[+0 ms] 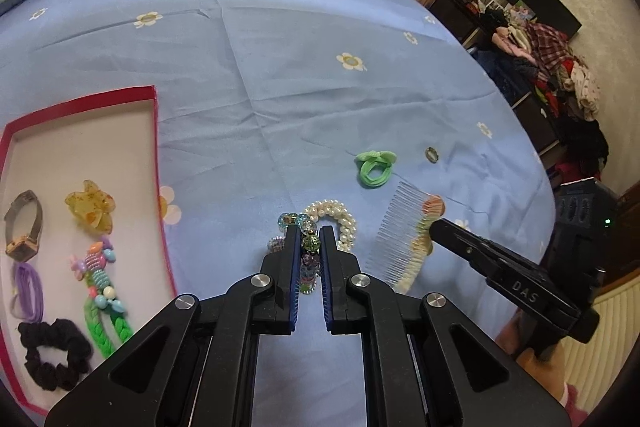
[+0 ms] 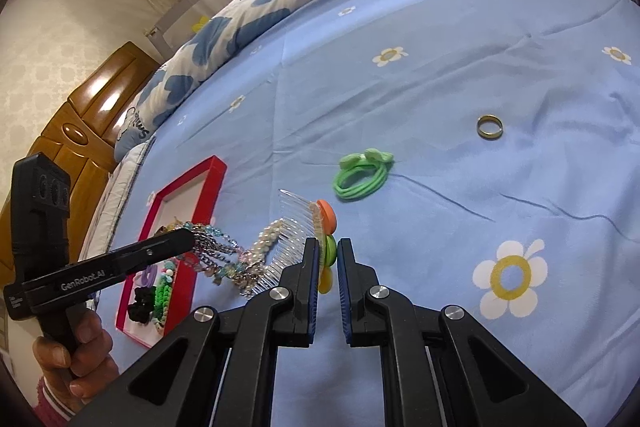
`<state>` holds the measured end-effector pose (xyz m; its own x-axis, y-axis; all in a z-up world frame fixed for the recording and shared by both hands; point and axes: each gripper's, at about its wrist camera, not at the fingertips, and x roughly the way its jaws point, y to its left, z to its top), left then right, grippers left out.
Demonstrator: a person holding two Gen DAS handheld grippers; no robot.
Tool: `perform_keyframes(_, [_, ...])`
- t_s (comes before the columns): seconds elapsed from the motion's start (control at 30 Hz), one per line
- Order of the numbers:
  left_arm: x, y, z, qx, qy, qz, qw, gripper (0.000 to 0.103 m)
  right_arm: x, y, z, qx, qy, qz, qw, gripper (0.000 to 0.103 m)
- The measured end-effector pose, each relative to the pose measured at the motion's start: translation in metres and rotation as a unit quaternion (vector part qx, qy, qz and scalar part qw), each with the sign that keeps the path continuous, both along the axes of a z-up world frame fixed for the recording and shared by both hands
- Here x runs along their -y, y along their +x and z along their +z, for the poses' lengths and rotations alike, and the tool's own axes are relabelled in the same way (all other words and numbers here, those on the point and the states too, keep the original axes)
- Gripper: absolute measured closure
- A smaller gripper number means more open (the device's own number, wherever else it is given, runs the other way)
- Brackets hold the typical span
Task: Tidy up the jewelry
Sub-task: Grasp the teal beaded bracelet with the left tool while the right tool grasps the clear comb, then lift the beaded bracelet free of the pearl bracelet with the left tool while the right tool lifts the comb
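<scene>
Clear comb (image 2: 294, 247) teeth half-hidden behind bracelet (image 2: 224, 255)

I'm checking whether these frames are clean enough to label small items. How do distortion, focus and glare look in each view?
Left wrist view: strong fisheye bowing of the bedsheet, dark corners, soft even light, the ring small and slightly soft. Right wrist view: same bowing, the ring sharper, glare only on the wooden headboard.
</scene>
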<state>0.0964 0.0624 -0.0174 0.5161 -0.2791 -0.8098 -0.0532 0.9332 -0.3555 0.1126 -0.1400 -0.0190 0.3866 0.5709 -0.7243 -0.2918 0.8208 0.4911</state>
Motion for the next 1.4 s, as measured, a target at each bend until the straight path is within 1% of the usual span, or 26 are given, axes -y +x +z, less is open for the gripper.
perform_keyframes(0.13, [-0.001, -0.008, -0.001, -0.002, -0.001, 0.001, 1.0000, 0.096, -0.002, -0.003, 0.003, 0.004, 0.002, 0.004, 1.000, 0.094])
perform_keyframes(0.3, [0.004, -0.021, -0.009, -0.016, -0.010, -0.010, 0.9998, 0.096, -0.004, -0.007, 0.005, 0.006, 0.004, 0.006, 1.000, 0.094])
perform_keyframes(0.53, [0.027, -0.043, -0.032, -0.055, 0.021, -0.040, 0.9975, 0.095, -0.002, -0.008, 0.005, 0.006, 0.005, 0.008, 1.000, 0.094])
perform_keyframes(0.63, [0.028, -0.050, -0.036, -0.062, 0.027, -0.042, 0.9968, 0.087, -0.001, -0.009, 0.005, 0.007, 0.006, 0.007, 1.000, 0.094])
perform_keyframes(0.7, [0.027, -0.051, -0.034, -0.062, 0.030, -0.037, 0.9970, 0.077, 0.000, -0.010, 0.005, 0.007, 0.008, 0.005, 1.000, 0.094])
perform_keyframes(0.8, [0.022, -0.048, -0.031, -0.059, 0.033, -0.027, 0.9973, 0.071, 0.001, -0.010, 0.004, 0.006, 0.009, 0.003, 1.000, 0.094])
perform_keyframes(0.9, [0.016, -0.045, -0.030, -0.056, 0.038, -0.018, 0.9975, 0.068, 0.001, -0.012, 0.004, 0.007, 0.010, 0.004, 1.000, 0.094])
perform_keyframes(0.93, [0.015, -0.043, -0.030, -0.055, 0.041, -0.018, 0.9975, 0.068, 0.001, -0.012, 0.004, 0.006, 0.011, 0.004, 1.000, 0.094])
perform_keyframes(1.03, [0.017, -0.033, -0.038, -0.065, 0.066, -0.021, 0.9955, 0.068, 0.002, -0.012, 0.003, 0.005, 0.013, 0.003, 1.000, 0.094])
perform_keyframes(1.1, [0.018, -0.026, -0.050, -0.084, 0.084, -0.025, 0.9927, 0.068, 0.002, -0.012, 0.003, 0.004, 0.014, 0.003, 1.000, 0.094])
perform_keyframes(1.17, [0.019, -0.023, -0.058, -0.094, 0.090, -0.029, 0.9910, 0.068, 0.001, -0.012, 0.004, 0.004, 0.014, 0.004, 1.000, 0.094])
perform_keyframes(1.27, [0.016, -0.022, -0.062, -0.093, 0.082, -0.032, 0.9917, 0.094, 0.002, -0.013, 0.005, 0.005, 0.015, 0.004, 1.000, 0.094])
perform_keyframes(1.4, [0.011, -0.029, -0.048, -0.068, 0.076, -0.025, 0.9945, 0.094, 0.003, -0.013, 0.006, 0.006, 0.015, 0.003, 1.000, 0.094])
